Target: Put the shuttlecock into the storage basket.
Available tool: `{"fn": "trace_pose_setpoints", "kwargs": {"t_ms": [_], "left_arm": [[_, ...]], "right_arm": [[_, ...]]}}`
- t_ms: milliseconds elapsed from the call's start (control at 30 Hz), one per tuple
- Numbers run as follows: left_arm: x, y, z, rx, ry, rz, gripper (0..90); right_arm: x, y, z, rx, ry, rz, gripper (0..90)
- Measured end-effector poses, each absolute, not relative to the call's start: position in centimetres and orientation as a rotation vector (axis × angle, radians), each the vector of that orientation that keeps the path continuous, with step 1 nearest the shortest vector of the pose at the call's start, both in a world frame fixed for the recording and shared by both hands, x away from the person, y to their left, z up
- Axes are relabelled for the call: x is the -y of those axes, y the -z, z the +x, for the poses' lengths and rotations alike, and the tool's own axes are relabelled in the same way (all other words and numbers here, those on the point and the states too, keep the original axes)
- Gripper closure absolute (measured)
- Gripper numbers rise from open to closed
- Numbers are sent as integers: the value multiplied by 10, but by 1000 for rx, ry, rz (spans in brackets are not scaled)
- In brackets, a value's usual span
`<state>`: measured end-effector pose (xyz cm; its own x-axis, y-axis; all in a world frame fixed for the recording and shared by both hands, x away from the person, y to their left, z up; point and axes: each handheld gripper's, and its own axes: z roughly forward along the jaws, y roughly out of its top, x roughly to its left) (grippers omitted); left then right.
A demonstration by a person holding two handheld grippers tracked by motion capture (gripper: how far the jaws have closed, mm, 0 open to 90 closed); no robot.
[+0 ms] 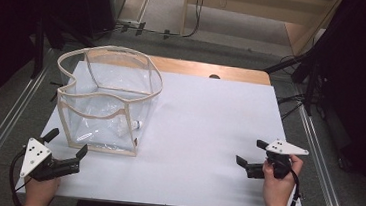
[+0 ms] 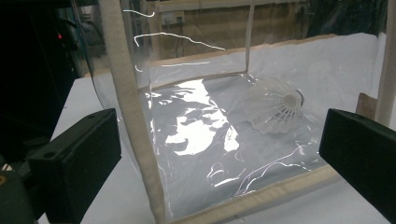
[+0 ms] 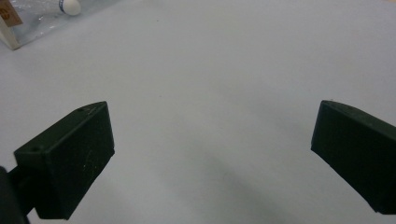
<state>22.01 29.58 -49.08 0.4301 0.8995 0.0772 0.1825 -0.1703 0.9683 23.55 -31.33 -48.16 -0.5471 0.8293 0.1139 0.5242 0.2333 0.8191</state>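
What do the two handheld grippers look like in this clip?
Both the left gripper and the right gripper are black, with two blocky flat-faced jaws. Each carries a grey three-cornered plate marked with black dots on top and trails a black cable. Both forearms are bare, without sleeves.

A white table (image 1: 208, 135) takes up the middle of the high view, a strip of its wooden edge (image 1: 209, 69) showing along the top. Grey floor (image 1: 9, 118) borders it left and right, and black cables (image 1: 196, 14) trail across the upper centre.
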Motion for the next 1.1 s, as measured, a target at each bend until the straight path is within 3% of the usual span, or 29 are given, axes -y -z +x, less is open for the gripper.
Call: {"fn": "trace_pose_setpoints", "kwargs": {"t_ms": [1100], "left_arm": [[-296,491,220,-967,-860,1634,0]], "right_arm": [[359,499,206,-2065,-1234,1349,0]]}}
